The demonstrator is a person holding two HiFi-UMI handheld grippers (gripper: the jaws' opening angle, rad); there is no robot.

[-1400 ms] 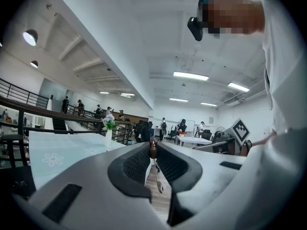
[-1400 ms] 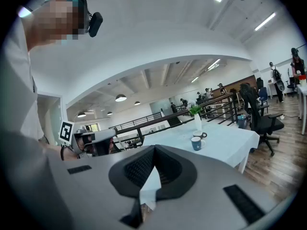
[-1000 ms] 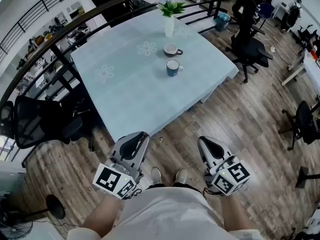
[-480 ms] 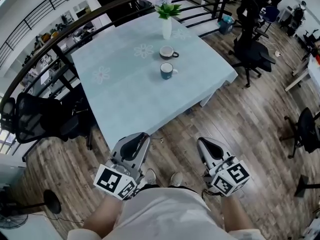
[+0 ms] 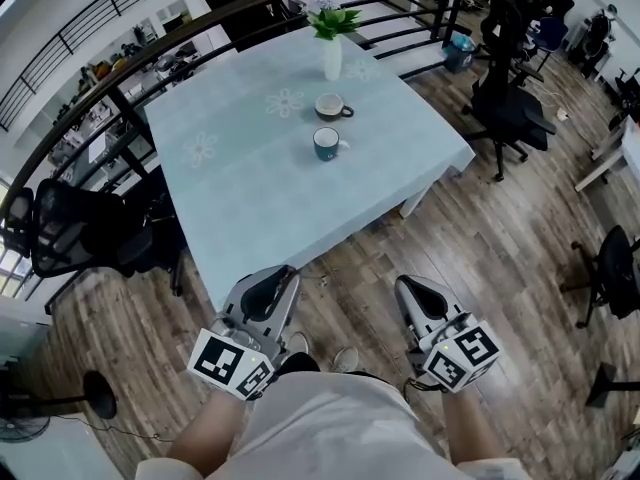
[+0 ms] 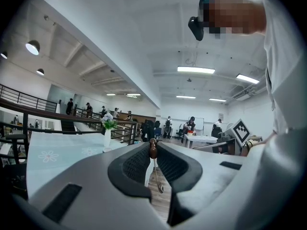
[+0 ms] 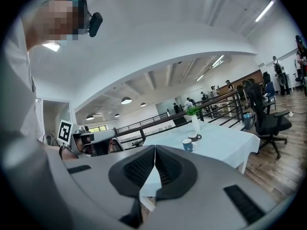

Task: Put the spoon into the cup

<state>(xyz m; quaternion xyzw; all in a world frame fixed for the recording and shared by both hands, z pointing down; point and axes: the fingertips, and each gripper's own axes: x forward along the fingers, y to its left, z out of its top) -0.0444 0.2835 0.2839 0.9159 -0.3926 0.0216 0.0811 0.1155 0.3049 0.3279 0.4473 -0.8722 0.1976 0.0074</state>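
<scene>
My left gripper is held low in front of the person's body, short of the table, and is shut on a spoon. The spoon's brown handle end is pinched between the jaws and its thin metal shaft hangs down below them. My right gripper is level with it on the right, its jaws shut with nothing between them. A blue cup stands on the light blue tablecloth, with a white cup just behind it. Both cups are also in the right gripper view, far ahead.
A white vase with green leaves stands behind the cups near the table's far edge. A dark railing runs along the far side. Black office chairs stand left and right of the table, and wooden floor surrounds it.
The table's near edge has come closer as the person walks toward it. Both grippers keep the same pose in front of the body, the spoon still held.
</scene>
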